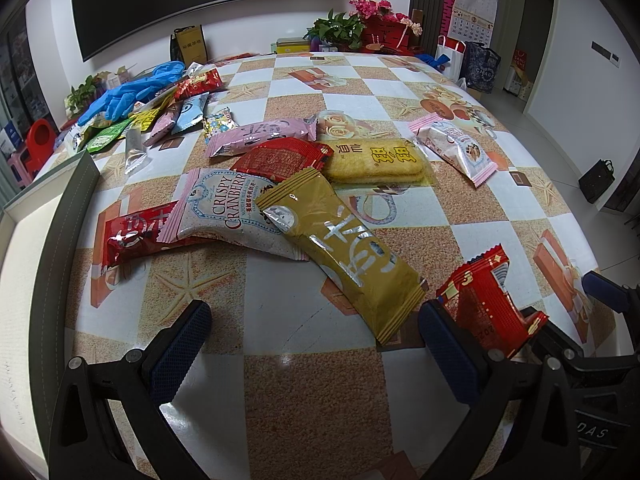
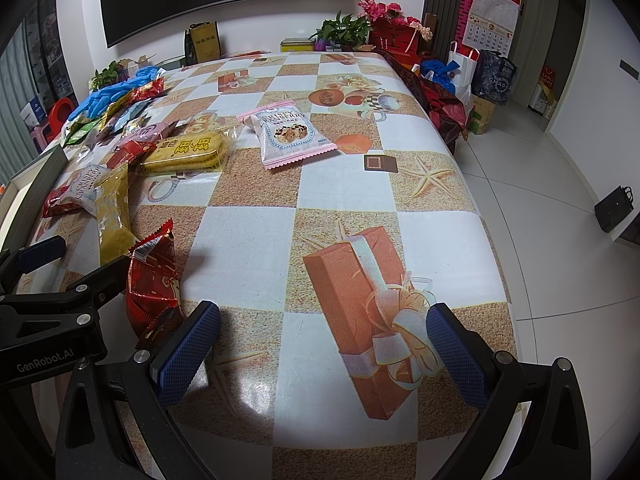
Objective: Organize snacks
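**Both grippers spread wide over scattered snacks**

The left gripper (image 1: 314, 344) is hovering with jaws wide apart and nothing between them, the gold packet (image 1: 344, 252) lying just ahead. The right gripper (image 2: 322, 344) is likewise gaping and holding nothing; a red packet (image 2: 154, 280) is lying between the two tools. "GenRobot.AI" is showing on the left tool's body. A pink-edged packet (image 1: 224, 208) is reading "CRISPY CRANBERRY". Blue gloves (image 1: 128, 94) are resting on the far pile. The checkered tablecloth (image 2: 248, 240) is covering the table; a calendar (image 2: 490, 26) is hanging on the wall.
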`<state>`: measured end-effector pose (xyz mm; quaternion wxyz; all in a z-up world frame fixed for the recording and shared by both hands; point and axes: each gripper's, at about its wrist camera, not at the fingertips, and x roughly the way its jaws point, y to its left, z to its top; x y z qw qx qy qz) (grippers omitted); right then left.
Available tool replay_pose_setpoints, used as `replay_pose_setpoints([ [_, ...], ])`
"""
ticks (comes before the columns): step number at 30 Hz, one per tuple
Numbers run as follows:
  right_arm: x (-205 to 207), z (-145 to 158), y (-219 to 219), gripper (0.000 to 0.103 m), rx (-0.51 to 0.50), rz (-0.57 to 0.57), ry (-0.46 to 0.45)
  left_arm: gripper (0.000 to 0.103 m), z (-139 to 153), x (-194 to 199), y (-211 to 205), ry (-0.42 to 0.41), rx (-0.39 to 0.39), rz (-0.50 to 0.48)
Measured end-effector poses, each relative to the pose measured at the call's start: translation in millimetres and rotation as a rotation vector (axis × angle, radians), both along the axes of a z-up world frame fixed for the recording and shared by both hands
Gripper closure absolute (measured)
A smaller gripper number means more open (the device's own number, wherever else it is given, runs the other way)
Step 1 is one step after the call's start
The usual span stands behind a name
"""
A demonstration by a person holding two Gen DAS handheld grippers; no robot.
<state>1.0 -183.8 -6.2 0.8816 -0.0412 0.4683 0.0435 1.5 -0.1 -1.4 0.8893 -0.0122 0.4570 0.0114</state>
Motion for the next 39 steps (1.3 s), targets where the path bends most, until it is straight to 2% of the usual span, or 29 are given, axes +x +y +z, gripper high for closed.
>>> replay_pose_setpoints([
  [39,2.1,0.0,-0.5,0.000,0.000,0.001,0.000,0.000,-0.1,-0.6,1.2,0.000,0.000,0.000],
])
